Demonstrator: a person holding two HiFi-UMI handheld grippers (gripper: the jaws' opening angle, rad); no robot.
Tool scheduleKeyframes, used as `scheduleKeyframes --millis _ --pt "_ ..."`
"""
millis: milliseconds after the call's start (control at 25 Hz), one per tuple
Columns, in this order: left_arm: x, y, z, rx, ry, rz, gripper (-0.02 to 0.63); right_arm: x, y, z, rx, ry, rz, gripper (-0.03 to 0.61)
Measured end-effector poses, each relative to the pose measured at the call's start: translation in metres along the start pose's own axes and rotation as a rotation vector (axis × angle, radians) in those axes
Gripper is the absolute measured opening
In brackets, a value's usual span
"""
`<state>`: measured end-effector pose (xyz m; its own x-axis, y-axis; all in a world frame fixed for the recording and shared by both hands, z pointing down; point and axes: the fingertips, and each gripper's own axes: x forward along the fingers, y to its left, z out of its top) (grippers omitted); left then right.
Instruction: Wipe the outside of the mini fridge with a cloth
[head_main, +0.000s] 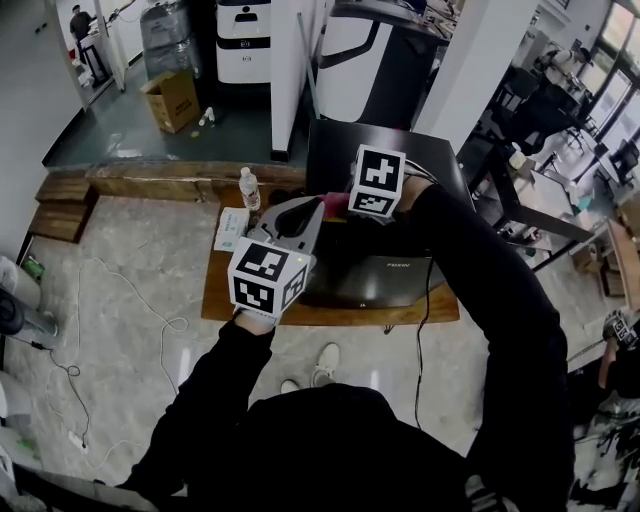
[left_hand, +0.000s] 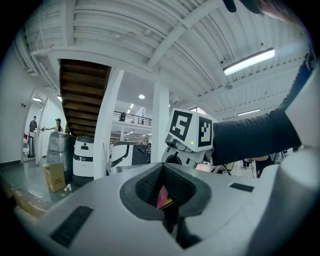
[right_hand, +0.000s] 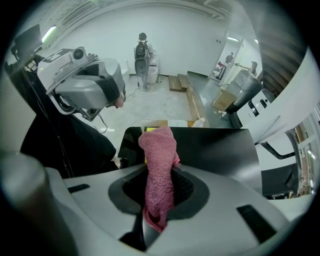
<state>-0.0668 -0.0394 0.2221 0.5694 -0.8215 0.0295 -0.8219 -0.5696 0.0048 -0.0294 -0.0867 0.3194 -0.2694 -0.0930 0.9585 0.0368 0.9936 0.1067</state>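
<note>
Pointing down at the mini fridge (right_hand: 215, 150) top, the right gripper (right_hand: 160, 187) jaws clamp the cloth (right_hand: 159, 150); the left gripper (left_hand: 162, 192) jaws sit closed.

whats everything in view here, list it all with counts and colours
mini fridge: 1, black, on the wooden table
wooden table: 1, brown, low, on the pale floor
water bottle: 1, clear, on the table left of the fridge
packet: 1, white and teal, flat by the bottle
cardboard box: 1, brown, open, on the floor at the back
white machines: 2, white and black, beyond the fridge
cable: 1, white, looping over the floor at left
cloth: 1, pink, over the fridge top, gripped by both sets of fingers
left gripper: 1, grey, shut on a pink corner
right gripper: 1, grey, shut on the cloth
</note>
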Motion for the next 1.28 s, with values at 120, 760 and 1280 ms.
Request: scheduleKeyframes --millis 120,760,1280 --pt "-0.007 -0.006 -0.002 -0.009 -0.003 -0.013 0.006 -0.005 0.015 -0.002 0.01 0.009 0.041 0.069" --pt "0.08 -0.065 0.057 0.031 -0.099 -0.072 0.006 -0.135 -0.056 -0.124 0.14 -0.019 -0.194 0.072" --pt "0.258 -0.129 0.066 0.061 -0.077 -0.004 0.006 -0.145 -0.201 -0.263 0.129 -0.022 -0.303 0.075"
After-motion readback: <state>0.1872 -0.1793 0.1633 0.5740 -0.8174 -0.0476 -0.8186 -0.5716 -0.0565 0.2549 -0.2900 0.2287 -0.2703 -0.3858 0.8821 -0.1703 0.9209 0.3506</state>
